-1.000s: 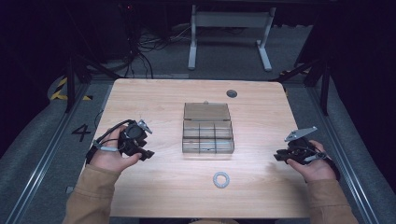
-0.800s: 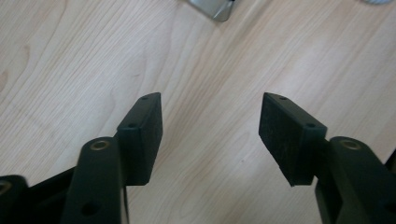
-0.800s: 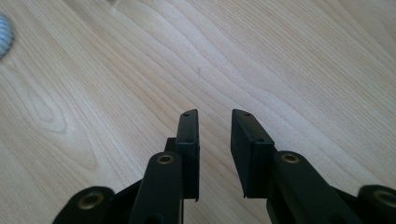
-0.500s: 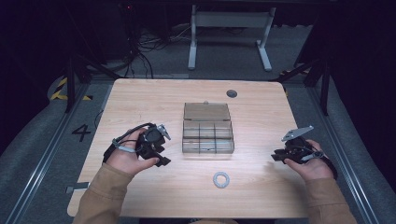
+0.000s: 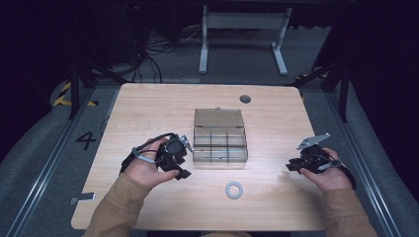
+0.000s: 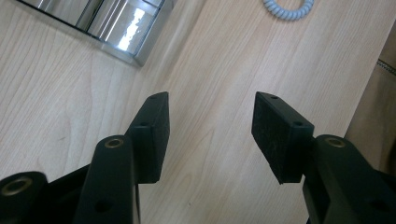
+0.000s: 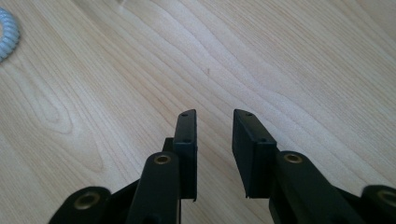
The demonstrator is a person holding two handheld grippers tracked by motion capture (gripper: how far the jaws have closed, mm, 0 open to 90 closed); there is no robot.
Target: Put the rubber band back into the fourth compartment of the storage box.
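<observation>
A clear plastic compartment box with its lid raised stands in the middle of the wooden table. My left gripper sits just left of the box's front corner. Its jaws stand wide open over bare wood; they have just been closing slightly, with nothing between them. A pale coiled ring lies in front of the box, and the ring shows ahead of the left jaws. My right gripper rests near the table's right edge, open and empty, with the ring off to its left.
A small dark round disc sits in the table behind the box. Metal rails run along both sides of the table, and a stand's legs are on the floor beyond it.
The left hand has moved right across the table, from the left side up to the box's front left corner. The right hand has stayed in place.
</observation>
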